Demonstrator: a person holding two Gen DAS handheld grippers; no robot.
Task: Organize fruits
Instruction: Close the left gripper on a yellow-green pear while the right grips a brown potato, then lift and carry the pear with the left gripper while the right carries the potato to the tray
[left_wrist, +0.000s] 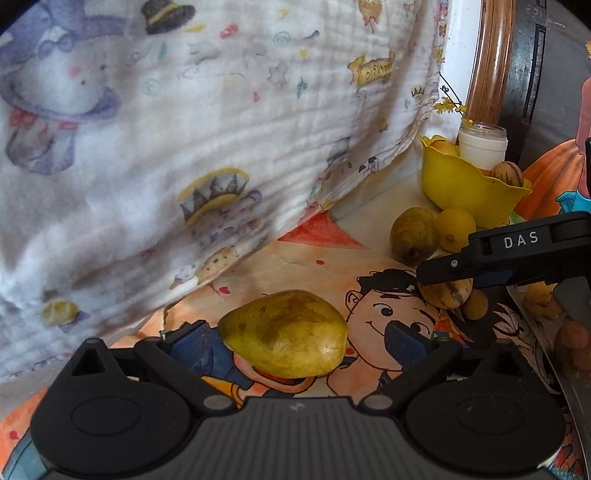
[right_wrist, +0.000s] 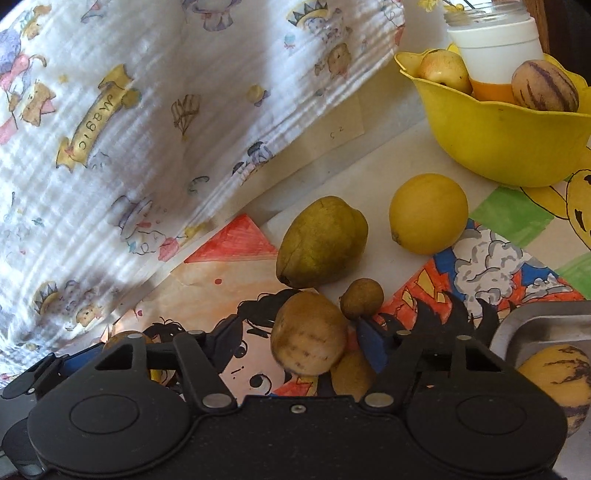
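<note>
A printed white cloth (left_wrist: 184, 129) fills the upper left of both views. The yellow bowl (right_wrist: 509, 136), upper right, holds fruit. At lower centre of the left view, the left gripper (left_wrist: 295, 339) stands apart around a green mango (left_wrist: 286, 334), only its left pad touching. The right gripper (right_wrist: 299, 341) stands apart around a brownish fruit (right_wrist: 308, 334), only its right pad seemingly touching.

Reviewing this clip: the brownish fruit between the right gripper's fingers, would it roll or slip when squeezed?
The brownish fruit looks rounded and smooth-skinned, so it could probably squirt sideways under an off-centre squeeze. It lies on flat drawn paper, so a nudge would likely roll it. A small round fruit sits right beside it and may get bumped.
</note>
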